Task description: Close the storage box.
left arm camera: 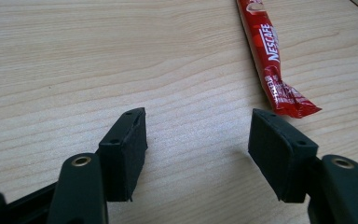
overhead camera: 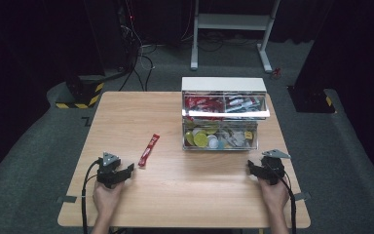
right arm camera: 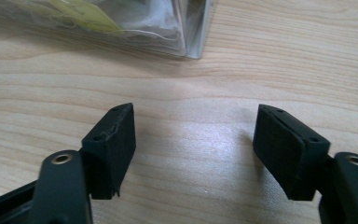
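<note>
A red Nescafe stick sachet point(overhead camera: 148, 149) lies flat on the wooden table point(overhead camera: 126, 112), left of centre. In the left gripper view the sachet point(left arm camera: 268, 56) runs up and to the right, just beyond the right jaw. My left gripper point(overhead camera: 125, 170) rests low on the table near the sachet's near end, open with nothing between its jaws point(left arm camera: 198, 140). My right gripper point(overhead camera: 250, 167) sits at the right front of the table, open and empty point(right arm camera: 193, 135), just short of the clear organiser box point(right arm camera: 121, 23).
A two-tier clear organiser point(overhead camera: 222, 114) with a white top stands at the back right of the table; its upper tier holds red and white sachets, its lower tier yellow and white capsules. A white stand frame point(overhead camera: 231, 22) and cables lie on the floor behind.
</note>
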Tool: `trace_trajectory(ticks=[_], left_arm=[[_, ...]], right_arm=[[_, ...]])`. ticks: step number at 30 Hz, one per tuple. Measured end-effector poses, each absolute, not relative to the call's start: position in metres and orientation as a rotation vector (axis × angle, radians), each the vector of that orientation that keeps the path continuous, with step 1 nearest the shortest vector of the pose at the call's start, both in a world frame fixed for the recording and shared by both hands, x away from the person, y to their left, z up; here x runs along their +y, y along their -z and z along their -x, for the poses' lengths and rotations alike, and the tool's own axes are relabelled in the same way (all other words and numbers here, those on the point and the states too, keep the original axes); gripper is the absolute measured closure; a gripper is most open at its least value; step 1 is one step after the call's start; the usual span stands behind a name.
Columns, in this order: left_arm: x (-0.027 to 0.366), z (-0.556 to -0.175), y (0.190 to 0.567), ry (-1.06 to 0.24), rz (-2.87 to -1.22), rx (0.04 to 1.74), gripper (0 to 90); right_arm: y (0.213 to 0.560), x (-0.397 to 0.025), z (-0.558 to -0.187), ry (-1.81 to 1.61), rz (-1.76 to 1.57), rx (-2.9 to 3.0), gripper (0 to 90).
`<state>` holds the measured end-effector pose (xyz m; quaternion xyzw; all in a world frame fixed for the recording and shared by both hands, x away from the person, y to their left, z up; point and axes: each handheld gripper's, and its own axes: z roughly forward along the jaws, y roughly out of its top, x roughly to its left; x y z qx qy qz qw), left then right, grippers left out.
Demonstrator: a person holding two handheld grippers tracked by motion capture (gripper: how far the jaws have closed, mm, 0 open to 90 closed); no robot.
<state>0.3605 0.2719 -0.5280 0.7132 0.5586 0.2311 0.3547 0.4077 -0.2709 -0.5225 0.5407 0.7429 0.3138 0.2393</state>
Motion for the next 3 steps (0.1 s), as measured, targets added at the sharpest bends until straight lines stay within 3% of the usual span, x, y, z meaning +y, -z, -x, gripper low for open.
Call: trace_trajectory(ticks=[3], left_arm=[[0.2719,-0.3605,0.528,-0.597,-1.843,1.444,37.4]], right_arm=[[0.5225,-0.2714,-0.4069,-0.858,-1.493,2.026,29.3]])
